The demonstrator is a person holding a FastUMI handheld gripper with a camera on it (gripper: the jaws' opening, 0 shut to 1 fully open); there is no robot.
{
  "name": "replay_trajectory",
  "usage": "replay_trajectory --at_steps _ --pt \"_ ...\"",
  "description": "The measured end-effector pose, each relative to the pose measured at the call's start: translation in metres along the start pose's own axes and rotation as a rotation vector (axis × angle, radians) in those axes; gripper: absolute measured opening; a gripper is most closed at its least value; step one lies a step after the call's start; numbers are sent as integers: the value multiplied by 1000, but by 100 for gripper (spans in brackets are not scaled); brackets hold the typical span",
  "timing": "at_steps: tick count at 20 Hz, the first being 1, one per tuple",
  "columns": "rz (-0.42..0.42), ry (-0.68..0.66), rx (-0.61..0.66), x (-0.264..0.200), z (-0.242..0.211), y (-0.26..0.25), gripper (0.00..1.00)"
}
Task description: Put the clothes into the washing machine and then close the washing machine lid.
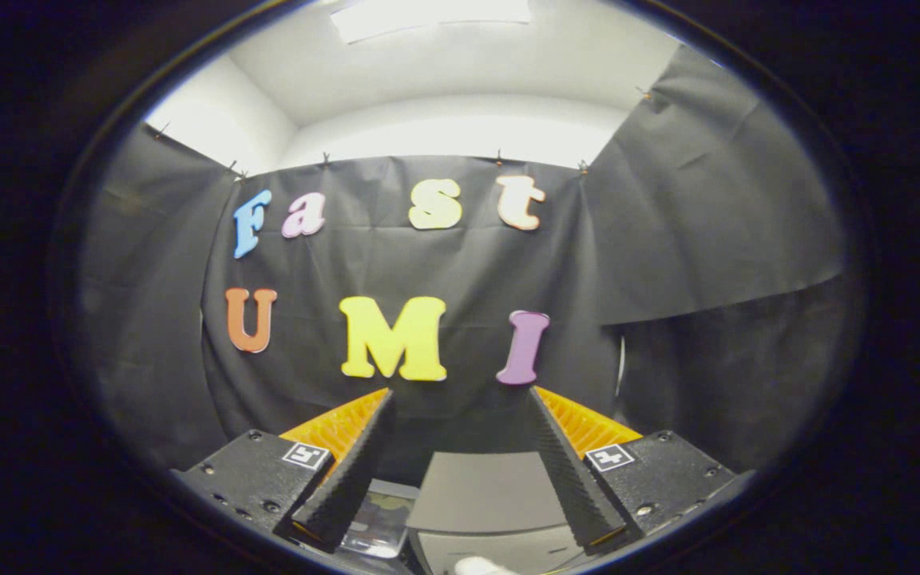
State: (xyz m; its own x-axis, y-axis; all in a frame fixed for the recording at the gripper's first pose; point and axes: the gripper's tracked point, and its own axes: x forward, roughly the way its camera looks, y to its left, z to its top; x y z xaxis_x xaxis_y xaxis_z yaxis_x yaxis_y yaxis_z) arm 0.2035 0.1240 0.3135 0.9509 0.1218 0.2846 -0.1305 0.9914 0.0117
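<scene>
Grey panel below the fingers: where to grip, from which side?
Likely its far straight edge, from above: the grey panel looks flat and thin, and that edge lies between the open fingers of the gripper. Whether it is the lid is unclear.

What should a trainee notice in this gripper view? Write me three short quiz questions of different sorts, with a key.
1. True or false: the gripper has its fingers shut on a garment.
2. What stands straight beyond the fingers? A) a black cloth wall B) an open window C) a shelf of bottles
3. Fill in: the flat surface low between the fingers is ___ in colour.

Key: 1 false, the fingers stand apart with nothing between them; 2 A; 3 grey.
</scene>
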Motion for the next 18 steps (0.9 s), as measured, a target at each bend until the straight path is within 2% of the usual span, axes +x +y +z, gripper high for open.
replay_trajectory --at_steps 5,7,13,18 --pt "-66 77 6 -44 -60 -96 100" --pt "-66 109 -1 -64 -93 -122 100" --pt "-32 248 -63 -134 -191 -141 99" --pt "-4 302 -51 -186 -230 -143 100"
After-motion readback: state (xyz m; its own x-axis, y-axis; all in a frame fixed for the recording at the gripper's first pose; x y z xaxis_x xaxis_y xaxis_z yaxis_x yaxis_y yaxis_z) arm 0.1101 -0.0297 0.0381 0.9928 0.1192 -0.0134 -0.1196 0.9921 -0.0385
